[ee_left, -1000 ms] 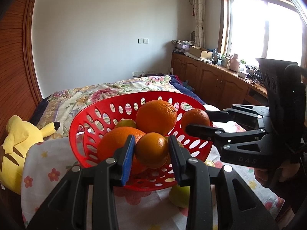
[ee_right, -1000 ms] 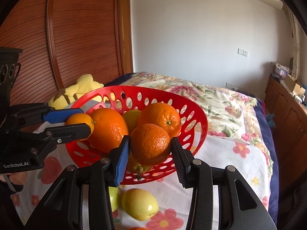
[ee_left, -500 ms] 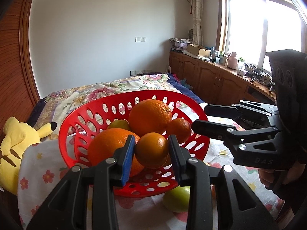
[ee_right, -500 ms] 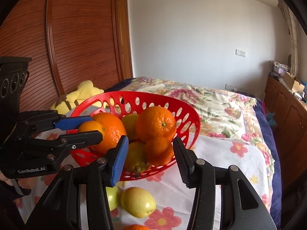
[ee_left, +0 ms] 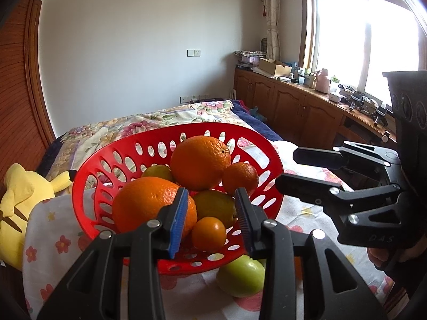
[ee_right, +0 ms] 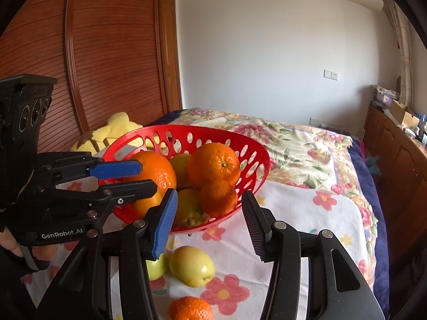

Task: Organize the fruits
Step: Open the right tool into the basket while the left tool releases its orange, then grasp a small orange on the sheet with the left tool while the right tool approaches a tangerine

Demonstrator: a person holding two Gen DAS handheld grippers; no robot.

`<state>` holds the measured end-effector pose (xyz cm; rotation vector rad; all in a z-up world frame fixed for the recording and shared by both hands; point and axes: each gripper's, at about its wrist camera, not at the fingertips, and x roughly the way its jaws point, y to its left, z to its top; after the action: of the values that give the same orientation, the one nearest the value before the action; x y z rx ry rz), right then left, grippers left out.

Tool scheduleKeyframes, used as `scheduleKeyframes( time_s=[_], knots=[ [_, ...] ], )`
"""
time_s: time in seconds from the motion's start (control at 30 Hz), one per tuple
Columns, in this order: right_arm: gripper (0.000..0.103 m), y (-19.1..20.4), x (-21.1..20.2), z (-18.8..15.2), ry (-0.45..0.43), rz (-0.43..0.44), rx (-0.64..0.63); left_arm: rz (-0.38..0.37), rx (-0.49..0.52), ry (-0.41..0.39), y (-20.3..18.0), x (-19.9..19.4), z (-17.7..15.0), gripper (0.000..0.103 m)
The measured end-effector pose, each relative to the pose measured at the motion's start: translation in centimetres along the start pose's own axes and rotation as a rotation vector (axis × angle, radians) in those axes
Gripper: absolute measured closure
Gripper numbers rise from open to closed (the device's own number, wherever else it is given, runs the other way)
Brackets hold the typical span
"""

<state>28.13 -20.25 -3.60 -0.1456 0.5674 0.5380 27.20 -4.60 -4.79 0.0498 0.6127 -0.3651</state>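
small orange [ee_left: 208, 233] newly dropped into red basket [ee_left: 112, 157], left gripper [ee_left: 210, 213] and right gripper [ee_right: 209, 220] both released

Readable markings on the two grippers
"GenRobot.AI" is printed on the left gripper [ee_right: 128, 177]; "DAS" is embossed on the right gripper [ee_left: 299, 169]

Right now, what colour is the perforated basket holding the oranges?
The basket is red, clearest in the right wrist view.
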Motion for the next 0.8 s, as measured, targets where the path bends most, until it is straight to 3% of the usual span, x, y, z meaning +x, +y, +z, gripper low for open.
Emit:
scheduleKeyframes(
  time_s=[0.33,0.8],
  knots=[
    [0.052,0.8,-1.9,-1.0,-0.003,-0.008,0.016,-0.005,0.002,-0.017,-0.9,-1.8,-0.5,0.065],
    [0.05,3.1,-5.9,-4.8,0.013,-0.037,0.051,0.01,-0.004,-0.015,-2.2,-6.4,-4.2,0.059]
  ],
)
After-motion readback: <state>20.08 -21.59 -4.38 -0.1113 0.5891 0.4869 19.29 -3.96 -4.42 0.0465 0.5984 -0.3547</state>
